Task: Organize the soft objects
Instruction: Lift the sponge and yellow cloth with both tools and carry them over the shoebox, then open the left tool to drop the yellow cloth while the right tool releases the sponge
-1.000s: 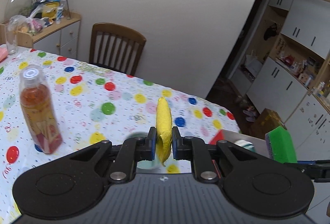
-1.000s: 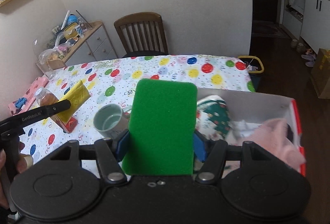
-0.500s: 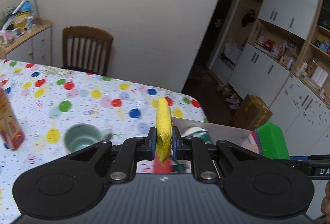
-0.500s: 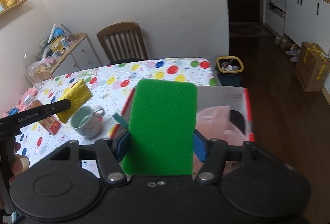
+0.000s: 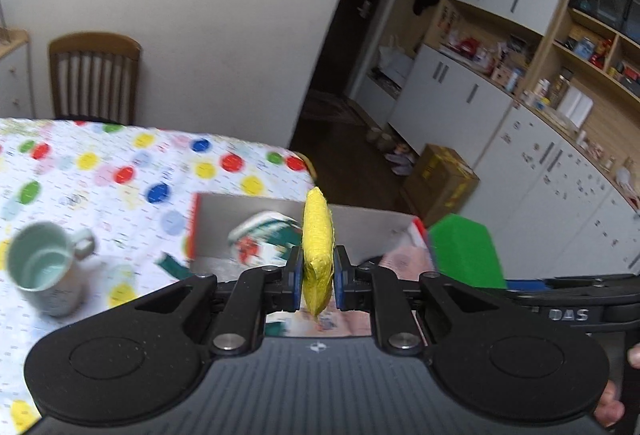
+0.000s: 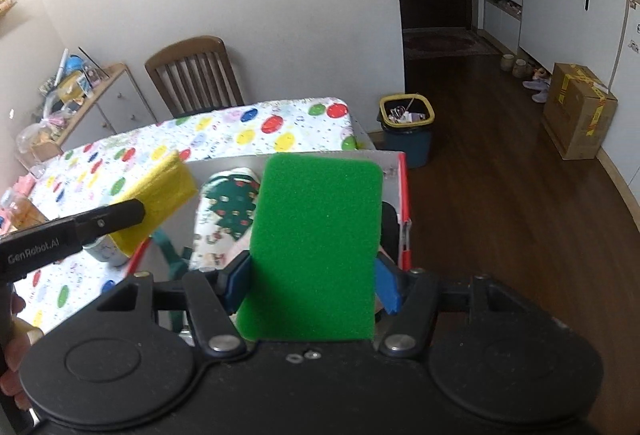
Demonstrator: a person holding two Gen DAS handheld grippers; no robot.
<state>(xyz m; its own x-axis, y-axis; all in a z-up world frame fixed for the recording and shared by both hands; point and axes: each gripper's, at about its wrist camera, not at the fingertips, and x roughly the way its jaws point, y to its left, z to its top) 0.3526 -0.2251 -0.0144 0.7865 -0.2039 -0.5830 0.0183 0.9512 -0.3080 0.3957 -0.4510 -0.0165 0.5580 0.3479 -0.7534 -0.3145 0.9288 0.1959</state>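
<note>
Pinching a thin yellow sponge (image 5: pixel 318 247) edge-on, the left gripper (image 5: pixel 318 277) nears the right gripper (image 6: pixel 310 285), itself clamped on a flat green sponge (image 6: pixel 316 255).

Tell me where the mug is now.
In the left wrist view the mug stands low on the left, on the dotted tablecloth, just left of the box.

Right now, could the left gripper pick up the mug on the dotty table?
Probably not yet. The left gripper is shut on the yellow sponge, so its jaws are full. The mug stands in the open on the tablecloth beside the box, with nothing covering it.
</note>
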